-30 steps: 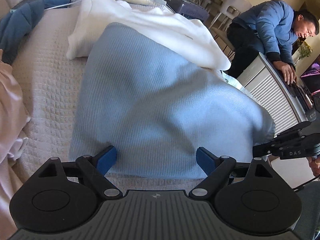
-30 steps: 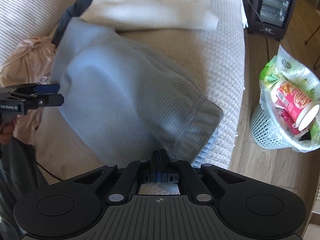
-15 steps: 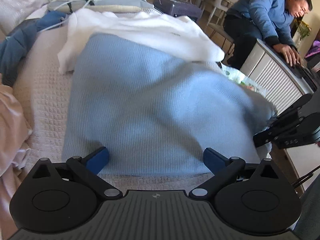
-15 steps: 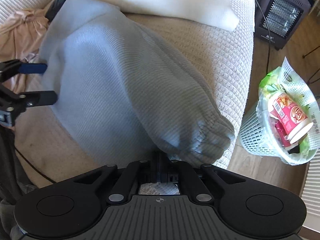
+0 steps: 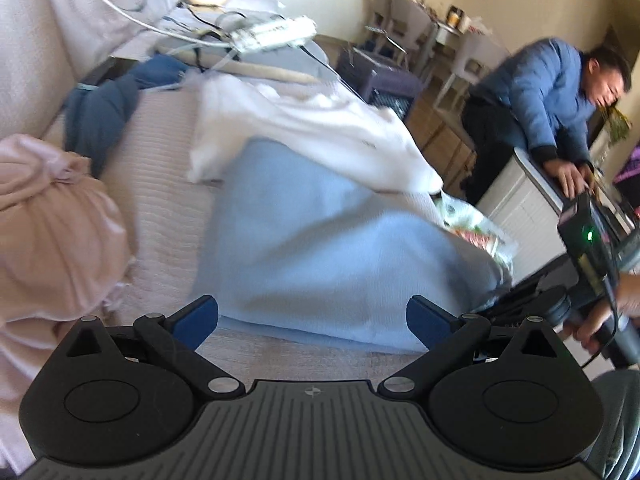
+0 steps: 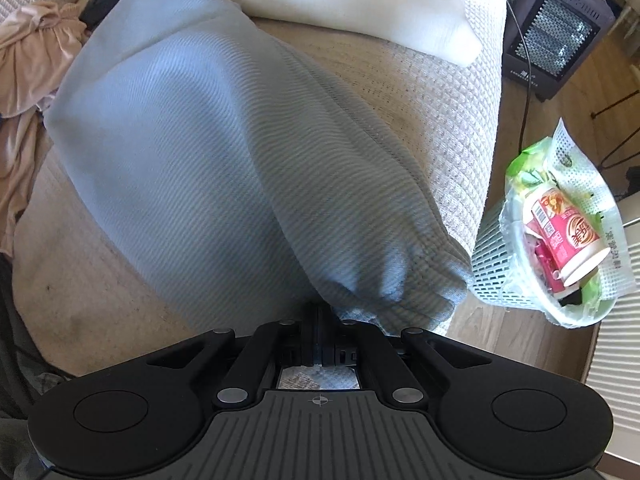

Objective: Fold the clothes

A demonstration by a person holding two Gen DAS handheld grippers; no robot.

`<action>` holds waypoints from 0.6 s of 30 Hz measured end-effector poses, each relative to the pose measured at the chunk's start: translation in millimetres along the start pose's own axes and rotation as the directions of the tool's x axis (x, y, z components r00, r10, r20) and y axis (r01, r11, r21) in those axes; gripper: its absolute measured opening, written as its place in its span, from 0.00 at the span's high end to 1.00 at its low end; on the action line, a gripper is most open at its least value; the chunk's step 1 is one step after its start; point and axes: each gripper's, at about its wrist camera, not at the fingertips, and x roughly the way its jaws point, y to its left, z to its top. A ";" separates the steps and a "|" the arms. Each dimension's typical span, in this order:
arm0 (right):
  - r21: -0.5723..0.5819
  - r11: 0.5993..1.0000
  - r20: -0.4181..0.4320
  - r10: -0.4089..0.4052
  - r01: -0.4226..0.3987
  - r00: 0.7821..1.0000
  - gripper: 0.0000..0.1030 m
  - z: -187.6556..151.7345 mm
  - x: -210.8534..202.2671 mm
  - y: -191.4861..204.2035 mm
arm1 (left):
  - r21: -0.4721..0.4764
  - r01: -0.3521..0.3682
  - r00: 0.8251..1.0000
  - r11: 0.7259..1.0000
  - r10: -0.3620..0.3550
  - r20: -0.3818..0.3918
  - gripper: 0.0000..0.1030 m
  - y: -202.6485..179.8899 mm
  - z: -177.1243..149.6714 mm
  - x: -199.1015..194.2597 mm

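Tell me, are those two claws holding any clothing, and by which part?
The right gripper pinches the light blue garment at its bunched edge; the left gripper holds nothing.

Print on the red cup [image 6: 564, 236] is too small to read.

Hidden and unclear parts

The light blue ribbed knit garment [image 6: 224, 152] covers the tips of the right gripper [image 6: 320, 318], so the exact grip is not visible. The crumpled pink cloth [image 5: 52, 232] is cut off at the left edge; the left wrist view is blurred.
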 end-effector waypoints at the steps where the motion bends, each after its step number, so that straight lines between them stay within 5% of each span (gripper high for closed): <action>1: -0.001 1.000 -0.002 -0.004 0.004 1.000 1.00 -0.1 -0.1 1.1 | 0.001 -0.009 1.000 1.000 0.009 0.015 0.02 -0.8 1.3 -4.9; 8: 0.015 1.000 -0.012 -0.001 0.002 1.000 1.00 0.9 -1.2 1.1 | 0.020 0.031 0.996 0.999 -0.033 0.087 0.02 -10.9 15.9 -26.4; 18: 0.020 1.000 -0.008 0.011 -0.010 1.000 1.00 -0.7 -0.9 -4.6 | -0.018 0.041 0.998 0.999 -0.041 0.046 0.02 -5.7 8.2 -12.2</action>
